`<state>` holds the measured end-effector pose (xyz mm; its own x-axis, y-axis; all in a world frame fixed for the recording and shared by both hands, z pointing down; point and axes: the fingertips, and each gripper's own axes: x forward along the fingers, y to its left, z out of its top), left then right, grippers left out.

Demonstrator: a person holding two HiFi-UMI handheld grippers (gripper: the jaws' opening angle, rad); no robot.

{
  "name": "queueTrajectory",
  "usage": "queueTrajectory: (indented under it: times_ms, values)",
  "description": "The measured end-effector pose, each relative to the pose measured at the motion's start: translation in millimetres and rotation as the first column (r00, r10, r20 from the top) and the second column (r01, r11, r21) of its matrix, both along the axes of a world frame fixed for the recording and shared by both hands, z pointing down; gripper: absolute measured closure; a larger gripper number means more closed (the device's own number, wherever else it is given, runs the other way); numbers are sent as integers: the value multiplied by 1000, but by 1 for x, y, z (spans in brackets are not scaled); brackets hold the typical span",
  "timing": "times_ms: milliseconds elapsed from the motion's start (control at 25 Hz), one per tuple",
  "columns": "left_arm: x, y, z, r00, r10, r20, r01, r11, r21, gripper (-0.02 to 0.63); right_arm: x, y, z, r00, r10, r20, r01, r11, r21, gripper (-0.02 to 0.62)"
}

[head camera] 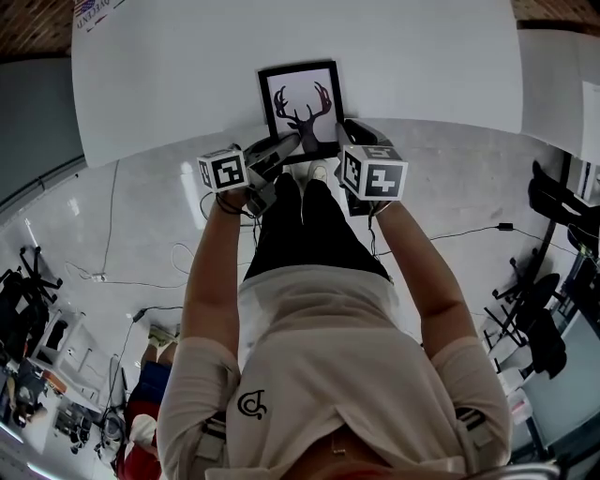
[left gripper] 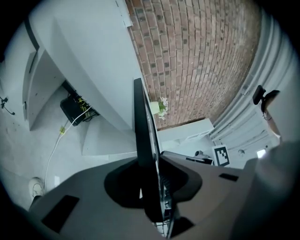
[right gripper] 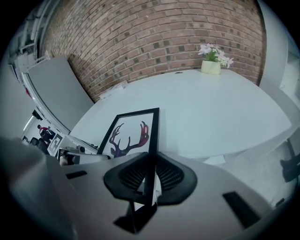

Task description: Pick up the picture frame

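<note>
A black picture frame (head camera: 302,111) with a deer-antler print lies at the near edge of the white table (head camera: 422,66). My left gripper (head camera: 281,147) reaches its near left corner, and my right gripper (head camera: 349,141) its near right side. In the left gripper view the picture frame (left gripper: 143,136) runs edge-on between the jaws of the left gripper (left gripper: 149,159), which press on it from both sides. In the right gripper view the ribbed pads of the right gripper (right gripper: 151,161) close on the edge of the picture frame (right gripper: 136,131).
A small pot of flowers (right gripper: 213,58) stands at the table's far side by a brick wall (right gripper: 154,37). A black box with cables (left gripper: 75,108) sits under the table. A sheet of paper (head camera: 98,14) lies at the far left corner. Chairs (head camera: 553,202) stand to the right.
</note>
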<state>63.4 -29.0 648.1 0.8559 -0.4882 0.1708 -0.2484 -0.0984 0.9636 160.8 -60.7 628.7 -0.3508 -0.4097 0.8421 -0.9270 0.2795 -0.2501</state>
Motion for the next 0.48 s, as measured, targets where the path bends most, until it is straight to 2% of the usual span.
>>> queueTrajectory:
  times_ms: [80,200,480]
  values:
    - [2,-2,-2,1000,-13,-23,13,1000,-6,534,0,2,2,1000,2,-2,-2,1000,-8,534]
    - [2,-1,-3,999,-29,-46,29,999,-15,543,0,3,2,1000,-9,8,9,1000,-8,534]
    - [-4,-5,-13,998,-57,-18,57,998,26,572,-1,1,-3,999,-24,33,23,1000,19,522]
